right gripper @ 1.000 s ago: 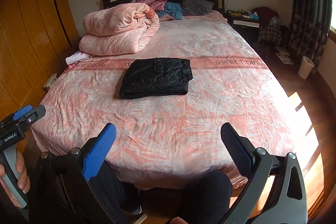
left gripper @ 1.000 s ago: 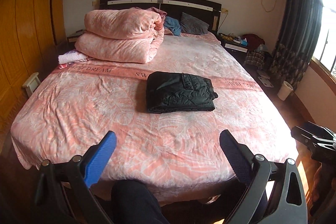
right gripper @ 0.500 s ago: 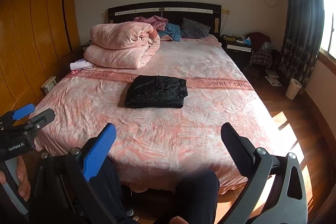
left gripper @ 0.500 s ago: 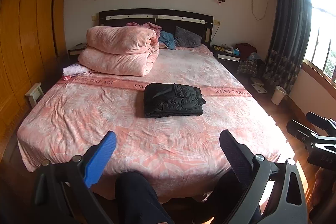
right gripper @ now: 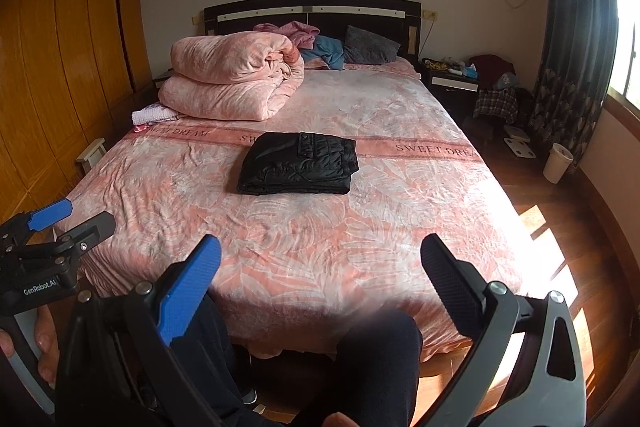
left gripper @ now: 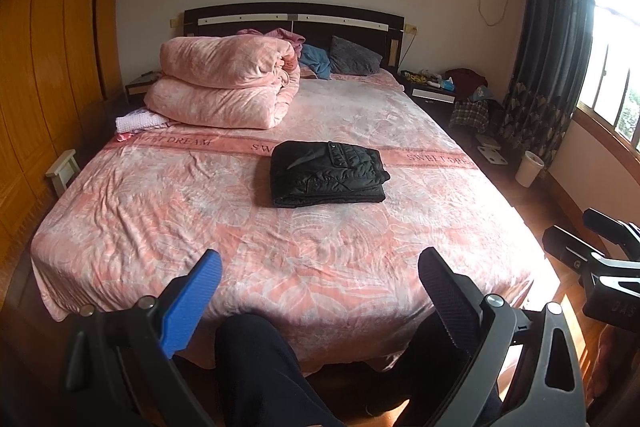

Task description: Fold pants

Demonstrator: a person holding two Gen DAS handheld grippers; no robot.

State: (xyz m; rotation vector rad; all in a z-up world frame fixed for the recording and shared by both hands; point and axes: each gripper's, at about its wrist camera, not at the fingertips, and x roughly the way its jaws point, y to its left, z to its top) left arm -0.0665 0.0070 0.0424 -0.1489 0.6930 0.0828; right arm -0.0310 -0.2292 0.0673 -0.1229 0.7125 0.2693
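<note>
My left hand-held gripper (left gripper: 320,275) and right hand-held gripper (right gripper: 320,263) both hang released, jaws wide apart and holding nothing, off the foot of the bed (left gripper: 160,211). The pants (left gripper: 326,174) lie folded in 1 black bundle mid-bed, well apart from both, touching the pink band. A rolled quilt (left gripper: 228,83) sits by the headboard.

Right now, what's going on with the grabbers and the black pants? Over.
Left gripper open, empty. Right gripper open, empty, both off the foot of the bed. Black pants folded, mid-bed. Nothing in the way.
</note>
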